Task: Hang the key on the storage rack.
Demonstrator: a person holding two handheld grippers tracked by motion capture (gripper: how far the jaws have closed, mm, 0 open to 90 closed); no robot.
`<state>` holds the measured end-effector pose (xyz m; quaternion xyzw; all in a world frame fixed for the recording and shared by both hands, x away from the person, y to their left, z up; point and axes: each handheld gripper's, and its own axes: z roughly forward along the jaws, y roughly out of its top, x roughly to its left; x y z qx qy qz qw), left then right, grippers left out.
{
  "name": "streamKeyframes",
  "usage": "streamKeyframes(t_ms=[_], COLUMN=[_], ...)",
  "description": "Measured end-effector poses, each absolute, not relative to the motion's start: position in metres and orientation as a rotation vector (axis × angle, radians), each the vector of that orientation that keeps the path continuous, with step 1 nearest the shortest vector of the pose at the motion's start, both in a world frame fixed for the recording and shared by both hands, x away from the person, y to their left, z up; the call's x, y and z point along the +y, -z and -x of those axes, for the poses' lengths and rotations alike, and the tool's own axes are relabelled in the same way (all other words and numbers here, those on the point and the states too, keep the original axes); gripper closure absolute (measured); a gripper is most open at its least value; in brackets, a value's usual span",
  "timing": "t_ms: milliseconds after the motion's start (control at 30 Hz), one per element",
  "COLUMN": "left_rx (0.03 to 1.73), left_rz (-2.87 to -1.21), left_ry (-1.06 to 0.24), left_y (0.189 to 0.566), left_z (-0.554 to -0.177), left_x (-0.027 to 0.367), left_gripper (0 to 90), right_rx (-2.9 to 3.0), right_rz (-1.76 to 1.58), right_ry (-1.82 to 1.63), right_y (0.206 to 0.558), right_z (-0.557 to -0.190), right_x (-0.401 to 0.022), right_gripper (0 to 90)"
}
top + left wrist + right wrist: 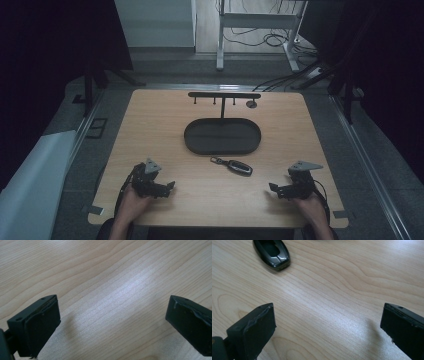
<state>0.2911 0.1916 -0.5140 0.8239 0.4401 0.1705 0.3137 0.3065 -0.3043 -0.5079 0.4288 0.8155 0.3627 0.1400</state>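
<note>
On the table: a wooden table (150,125) bears a car key (236,166) with a small clip at its end, a black oval tray (195,142) and a black rack (223,95) of hooks rising from the tray's far side.
Key, place: it lies flat on bare wood just past the tray's near rim, at about 6 o'clock from the tray, touching neither the tray nor a gripper.
Key, right gripper view: the key's dark body (272,252) sits at about 11 o'clock from the jaws, well ahead of them.
Left gripper: the left gripper (170,186) rests low near the table's near edge, at about 8 o'clock from the key; jaws wide apart, nothing but wood grain between them in the left gripper view (112,322).
Right gripper: the right gripper (273,188) rests at about 4 o'clock from the key, pointing inward; jaws spread wide and empty (328,327).
Step in hand: by my reading this is the start, both hands parked and the key untouched.
Likely aim: the key probably goes onto a hook or into the tray; which, I cannot tell.
Next move calls for: the right gripper, nearer the key's body, should travel toward 10 o'clock, drop low and close across the key's narrow sides.
Caution: the key is thin and lies flat, so the jaws must come down close to the wood to catch it.
</note>
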Motion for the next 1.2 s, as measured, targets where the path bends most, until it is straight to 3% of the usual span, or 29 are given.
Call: streamKeyframes(t_ms=[1200], left_rx=[1.151], left_rz=[-2.174], left_ry=[-0.472], left_y=[0.5139], left_z=[-0.2906], left_x=[0.1927], left_gripper=[0.0], right_rx=[2.417], right_rz=[-1.174], right_ry=[-0.988], right_y=[0.5066], right_z=[-0.3094], right_x=[-0.2962], right_gripper=[0.0])
